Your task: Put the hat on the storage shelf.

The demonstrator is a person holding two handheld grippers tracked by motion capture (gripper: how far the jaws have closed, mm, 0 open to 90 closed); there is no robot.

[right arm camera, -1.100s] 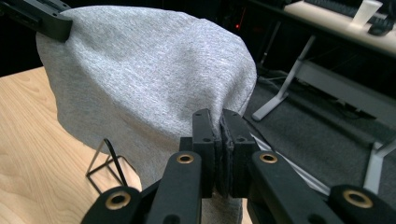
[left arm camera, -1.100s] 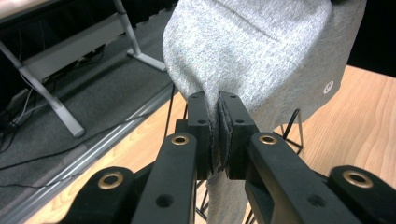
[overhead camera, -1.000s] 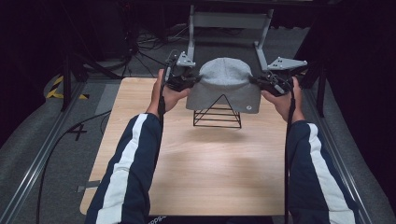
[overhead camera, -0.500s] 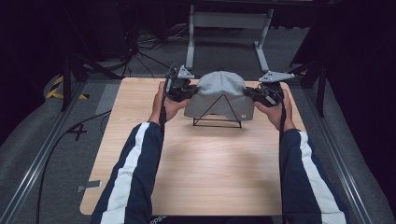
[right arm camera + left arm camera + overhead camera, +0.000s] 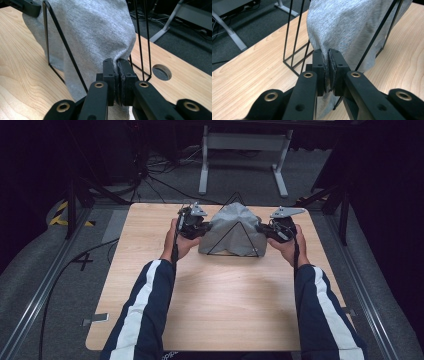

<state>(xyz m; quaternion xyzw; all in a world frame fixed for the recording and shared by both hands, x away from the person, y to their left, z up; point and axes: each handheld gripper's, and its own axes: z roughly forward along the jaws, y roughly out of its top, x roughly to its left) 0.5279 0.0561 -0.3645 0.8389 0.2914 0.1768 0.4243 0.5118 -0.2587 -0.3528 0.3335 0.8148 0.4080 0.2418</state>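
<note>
A grey knitted cloth (image 5: pixel 234 229) is draped over a black wire pyramid frame (image 5: pixel 235 237) standing on the light wooden table (image 5: pixel 220 310). The left gripper (image 5: pixel 329 65) is pressed together on the cloth's left edge. The right gripper (image 5: pixel 118 72) is clamped on the cloth's right edge, just beside the frame's wires.

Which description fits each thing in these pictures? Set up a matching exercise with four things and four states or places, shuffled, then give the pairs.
Things:
1. grey cloth
2. black wire frame
3. left claw
4. round hole in the table

Descriptions:
A. stands on the wooden table
B. draped over the frame
C. beside the frame's foot, uncovered
D. shut on the cloth's edge

Pairs: 1-B, 2-A, 3-D, 4-C
</note>
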